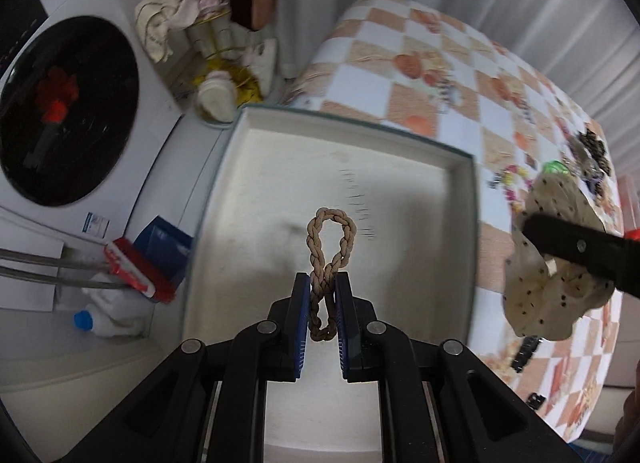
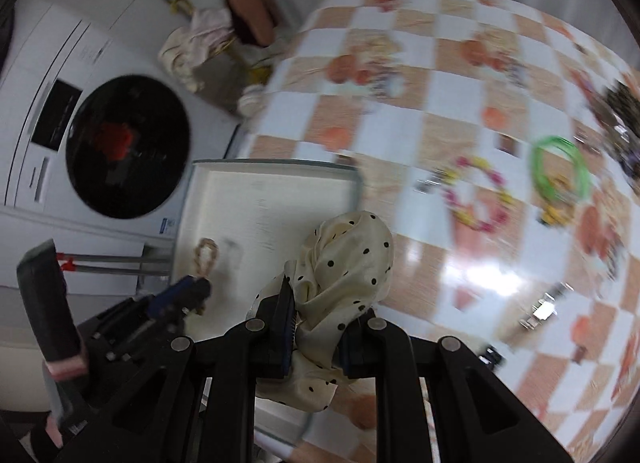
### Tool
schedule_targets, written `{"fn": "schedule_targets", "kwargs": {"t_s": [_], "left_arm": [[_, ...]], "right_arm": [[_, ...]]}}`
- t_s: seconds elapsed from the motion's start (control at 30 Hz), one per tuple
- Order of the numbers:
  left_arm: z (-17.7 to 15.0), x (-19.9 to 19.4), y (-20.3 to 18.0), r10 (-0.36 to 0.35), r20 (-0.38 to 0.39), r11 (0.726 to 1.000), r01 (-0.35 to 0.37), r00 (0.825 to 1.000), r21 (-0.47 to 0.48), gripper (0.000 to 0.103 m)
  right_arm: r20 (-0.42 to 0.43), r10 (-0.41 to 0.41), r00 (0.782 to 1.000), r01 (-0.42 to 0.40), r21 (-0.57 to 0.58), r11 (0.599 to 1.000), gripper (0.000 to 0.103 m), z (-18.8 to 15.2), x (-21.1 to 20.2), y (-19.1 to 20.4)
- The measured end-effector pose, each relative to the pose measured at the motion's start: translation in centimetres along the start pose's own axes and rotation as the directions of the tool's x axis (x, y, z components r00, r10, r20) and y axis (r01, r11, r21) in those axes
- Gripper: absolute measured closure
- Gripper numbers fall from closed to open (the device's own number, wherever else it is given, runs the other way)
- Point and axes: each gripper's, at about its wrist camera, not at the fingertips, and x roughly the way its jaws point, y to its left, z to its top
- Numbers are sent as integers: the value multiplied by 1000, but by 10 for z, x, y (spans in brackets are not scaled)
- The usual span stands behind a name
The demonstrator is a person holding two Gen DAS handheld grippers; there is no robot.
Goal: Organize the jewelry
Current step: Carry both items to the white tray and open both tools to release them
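Observation:
My left gripper (image 1: 323, 283) is shut on a tan braided band (image 1: 330, 247) and holds it over the open white box (image 1: 256, 167). The band's loop sticks out past the fingertips. The band (image 2: 206, 256) and left gripper (image 2: 188, 291) also show in the right wrist view, above the box (image 2: 280, 199). My right gripper (image 2: 316, 303) is shut on a cream scrunchie with black dots (image 2: 344, 263), held at the box's right edge. In the left wrist view the scrunchie (image 1: 556, 263) hangs from the right gripper's finger (image 1: 580, 247).
The box sits on a checked orange and white tablecloth (image 2: 440, 103). On it lie a green ring (image 2: 558, 169), a pink and yellow beaded bracelet (image 2: 478, 195), dark hair ties (image 1: 596, 151) and small clips (image 1: 524, 351). A washing machine (image 1: 64, 111) stands left.

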Motion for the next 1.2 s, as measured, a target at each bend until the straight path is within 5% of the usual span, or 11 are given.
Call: {"fn": "schedule_targets", "kwargs": {"t_s": [0.4,0.73,0.9,1.03,1.1,1.13,1.2], "left_arm": [[-4,36,8,64,-22,998,-64,998,3,85],[-10,49,1,118,-35,992,-117,992,35,85],[-9,48,-2,139,-39,990,-138,990,39,85],[-8,46,0,137,-48,990,-136,989,28,84],[-8,43,0,141,-46,990,-140,989,25,47],[-8,41,1,152,-38,988,-152,988,20,3],[-9,31,1,185,15,983,-185,983,12,0]], "right_arm": [[-55,41,998,-42,-19,999,84,37,68,21],[-111,-3,994,2,-13,1000,81,40,106,10],[-110,-26,994,22,-42,999,54,43,105,14],[-109,-8,994,6,-17,1000,43,47,102,13],[-100,12,995,-12,-1,1000,37,51,97,13],[-93,21,995,-21,3,1000,36,51,94,13],[-79,36,996,-36,5,999,35,50,83,12]]}}
